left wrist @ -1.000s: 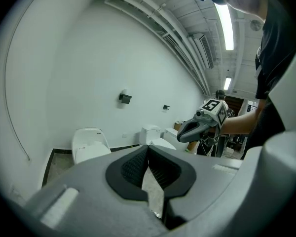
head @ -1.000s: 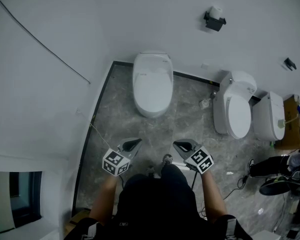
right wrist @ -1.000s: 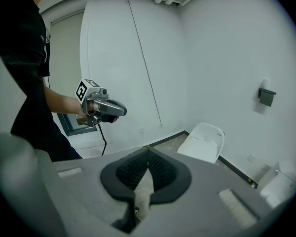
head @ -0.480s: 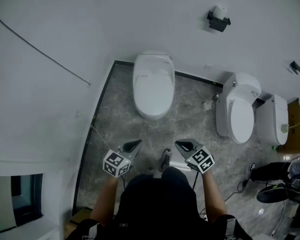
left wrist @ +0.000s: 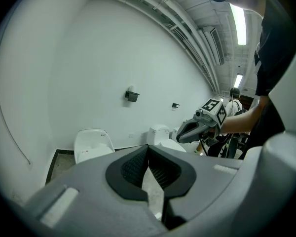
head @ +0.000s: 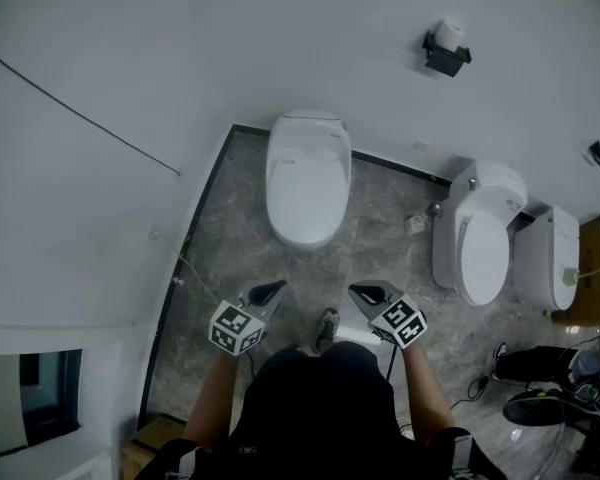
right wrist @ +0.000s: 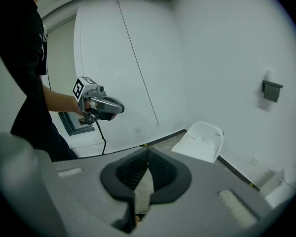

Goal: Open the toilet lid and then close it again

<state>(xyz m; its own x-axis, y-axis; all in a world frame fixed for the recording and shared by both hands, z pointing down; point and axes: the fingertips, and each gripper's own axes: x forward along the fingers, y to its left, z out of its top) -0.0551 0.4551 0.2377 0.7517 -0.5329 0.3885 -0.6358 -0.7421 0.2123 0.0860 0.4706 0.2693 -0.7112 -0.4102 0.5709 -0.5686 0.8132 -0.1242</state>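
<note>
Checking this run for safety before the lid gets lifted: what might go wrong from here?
Both the left gripper and the right gripper are shut and empty. Pushed at the smooth, closed lid like that, they may slip off rather than lift it. Two more toilets stand to the right, so the wrong one might get picked.

Toilet [head: 307, 178] against wall, ahead of tongs [head: 267, 292]
</note>
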